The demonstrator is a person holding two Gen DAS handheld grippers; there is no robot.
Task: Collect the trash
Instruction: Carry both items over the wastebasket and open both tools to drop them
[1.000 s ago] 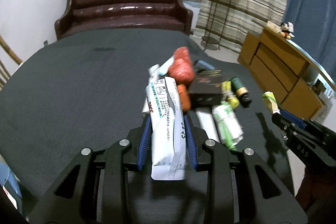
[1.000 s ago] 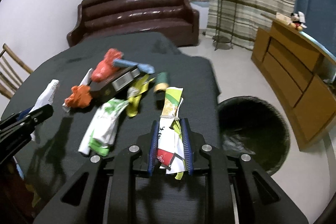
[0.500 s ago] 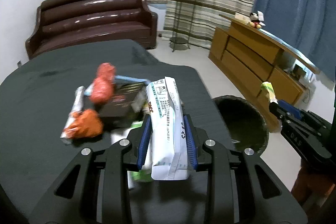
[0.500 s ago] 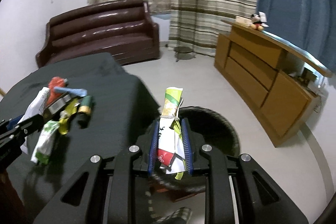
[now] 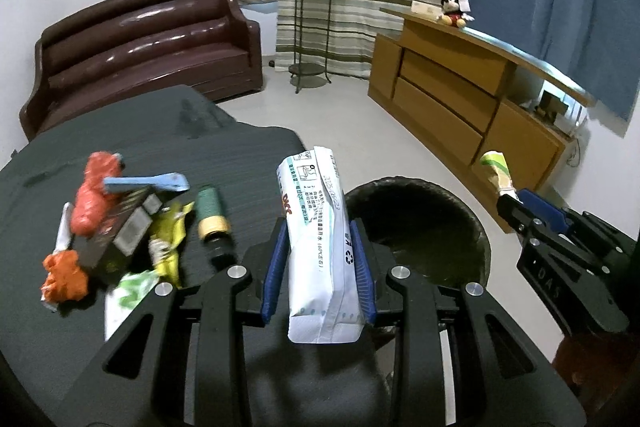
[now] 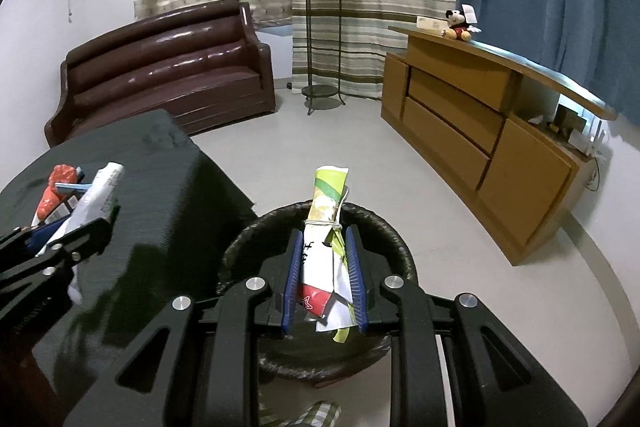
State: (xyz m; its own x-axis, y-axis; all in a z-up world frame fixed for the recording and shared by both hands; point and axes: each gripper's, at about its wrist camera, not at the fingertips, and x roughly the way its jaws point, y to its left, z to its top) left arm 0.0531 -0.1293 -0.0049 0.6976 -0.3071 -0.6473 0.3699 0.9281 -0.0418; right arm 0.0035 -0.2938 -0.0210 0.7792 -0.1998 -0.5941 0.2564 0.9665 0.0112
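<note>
My left gripper (image 5: 318,227) is shut on a white printed packet (image 5: 320,239) and holds it above the table's right edge, beside the black trash bin (image 5: 416,223). My right gripper (image 6: 323,239) is shut on a rolled green and white wrapper (image 6: 326,227) and holds it over the bin (image 6: 240,251). Trash lies on the dark table (image 5: 60,327): a red bag (image 5: 94,199), an orange bag (image 5: 64,275), a black box (image 5: 120,227), a yellow wrapper (image 5: 168,239), a green roll (image 5: 210,207) and a green and white wrapper (image 5: 128,295).
A brown sofa (image 5: 140,43) stands behind the table. A wooden sideboard (image 5: 460,95) with a Mickey toy (image 5: 454,13) runs along the right wall. A plant stand (image 5: 312,15) stands before striped curtains. Pale floor lies between them.
Both grippers have swung right from over the table toward the bin, each holding its piece of trash. The right gripper is now above the bin's mouth.
</note>
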